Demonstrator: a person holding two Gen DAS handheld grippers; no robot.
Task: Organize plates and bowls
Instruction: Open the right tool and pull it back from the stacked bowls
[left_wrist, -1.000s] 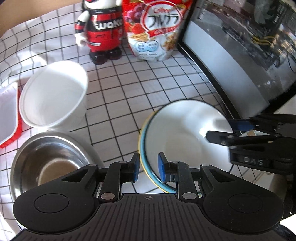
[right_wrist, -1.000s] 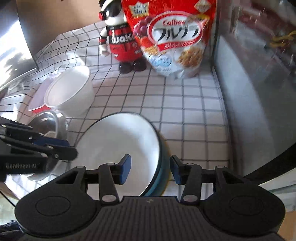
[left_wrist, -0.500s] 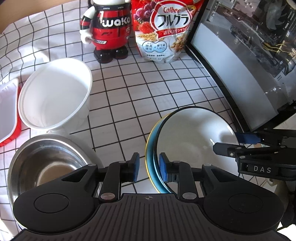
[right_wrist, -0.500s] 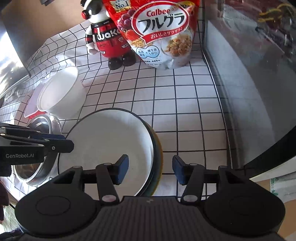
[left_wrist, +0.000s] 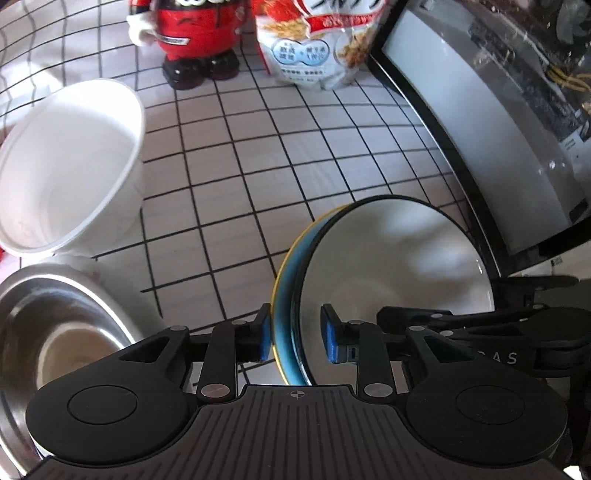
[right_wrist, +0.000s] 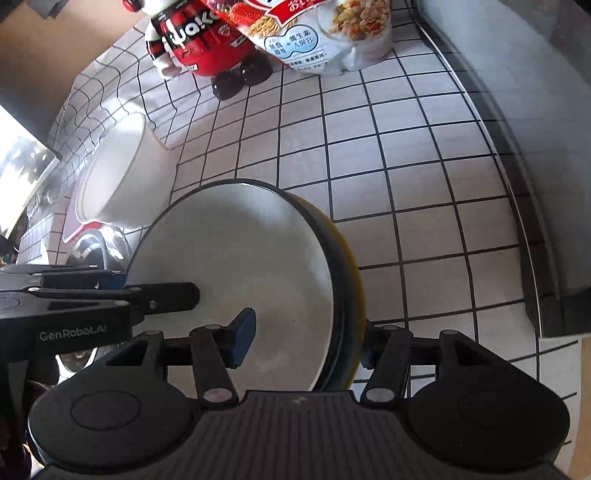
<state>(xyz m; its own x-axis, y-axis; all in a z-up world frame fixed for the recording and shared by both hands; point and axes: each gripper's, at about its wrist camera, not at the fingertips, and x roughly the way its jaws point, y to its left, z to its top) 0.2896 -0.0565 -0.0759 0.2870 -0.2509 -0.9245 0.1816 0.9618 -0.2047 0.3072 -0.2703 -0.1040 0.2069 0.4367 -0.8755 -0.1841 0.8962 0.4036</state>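
A stack of plates (left_wrist: 391, 266), a white one with a black rim over blue and yellow-rimmed ones, is held tilted above the checked tablecloth. My left gripper (left_wrist: 297, 338) straddles its left rim, jaws closed on the stack. My right gripper (right_wrist: 306, 343) straddles the right rim of the plate stack (right_wrist: 236, 266), jaws partly open around it. A white bowl (left_wrist: 62, 166) stands to the left; a steel bowl (left_wrist: 55, 332) sits in front of it.
A red robot figure (left_wrist: 195, 40) and a cereal bag (left_wrist: 317, 44) stand at the back. A dark appliance (left_wrist: 498, 110) lines the right side. A red-rimmed tray (right_wrist: 75, 229) lies behind the steel bowl.
Both grippers and the plate stack moved forward and lower toward the cloth. The stack tilted more upright. The right gripper now reaches around the stack's rim.
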